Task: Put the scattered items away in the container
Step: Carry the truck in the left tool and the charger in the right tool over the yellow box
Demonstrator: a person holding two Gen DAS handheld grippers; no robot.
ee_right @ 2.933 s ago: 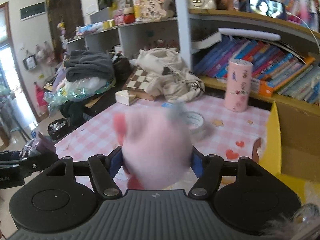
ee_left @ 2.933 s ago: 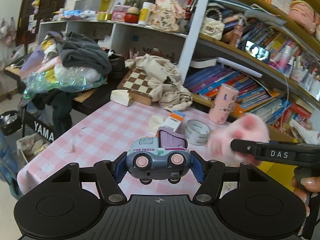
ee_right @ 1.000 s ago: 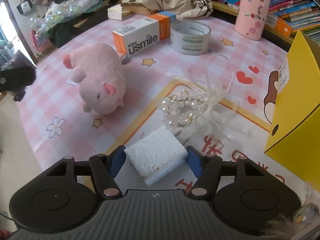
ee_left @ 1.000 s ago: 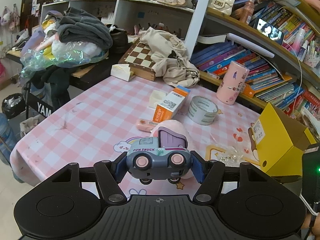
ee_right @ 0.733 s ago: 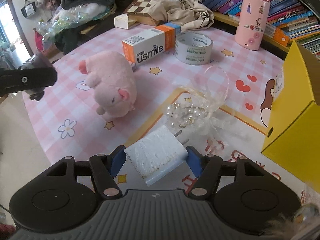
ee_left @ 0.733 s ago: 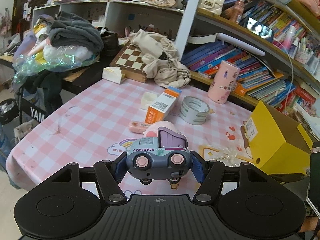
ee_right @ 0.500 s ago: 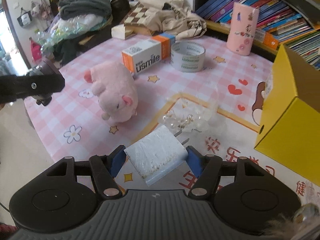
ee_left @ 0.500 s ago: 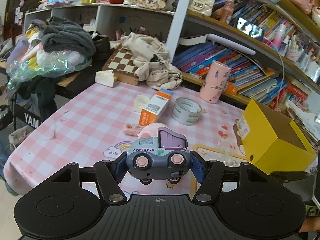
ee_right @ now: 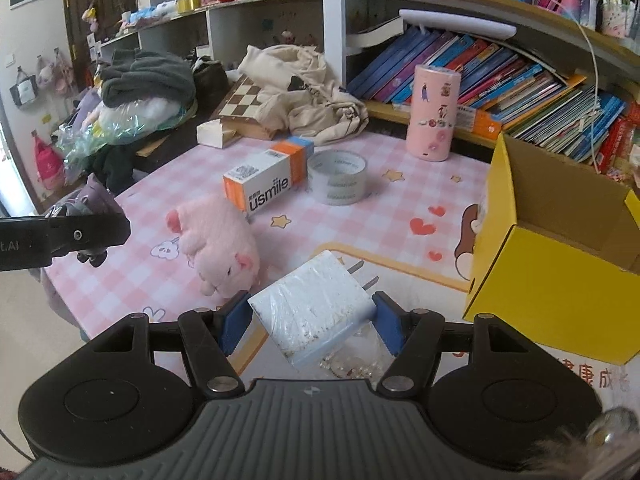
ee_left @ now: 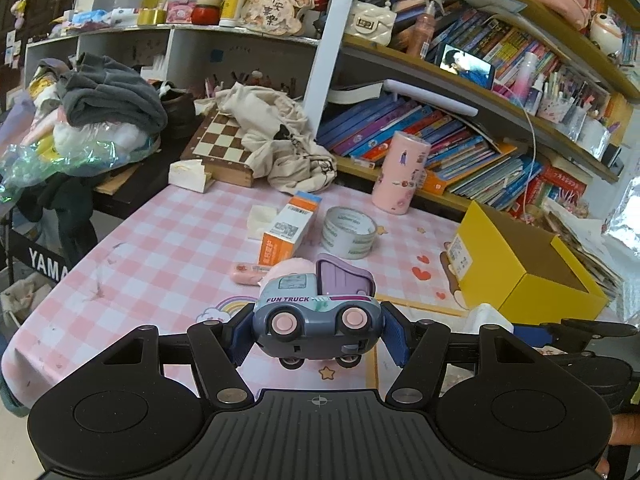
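Toy truck (ee_left: 316,322) clenched between left jaws, charger (ee_right: 314,306) (tilted) between right jaws.

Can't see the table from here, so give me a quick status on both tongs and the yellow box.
Left tongs shut on toy truck. Right tongs shut on white charger. Yellow box open-topped, nothing blocking.

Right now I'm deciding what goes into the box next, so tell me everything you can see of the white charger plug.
The charger plug is a white, boxy plastic block in a speckled, crinkled clear film. Two flat metal prongs stick out of its far end, pointing up and right toward the yellow box. It sits tilted, off the table, clamped on both sides by the blue pads of the right gripper; nothing else visibly touches it.
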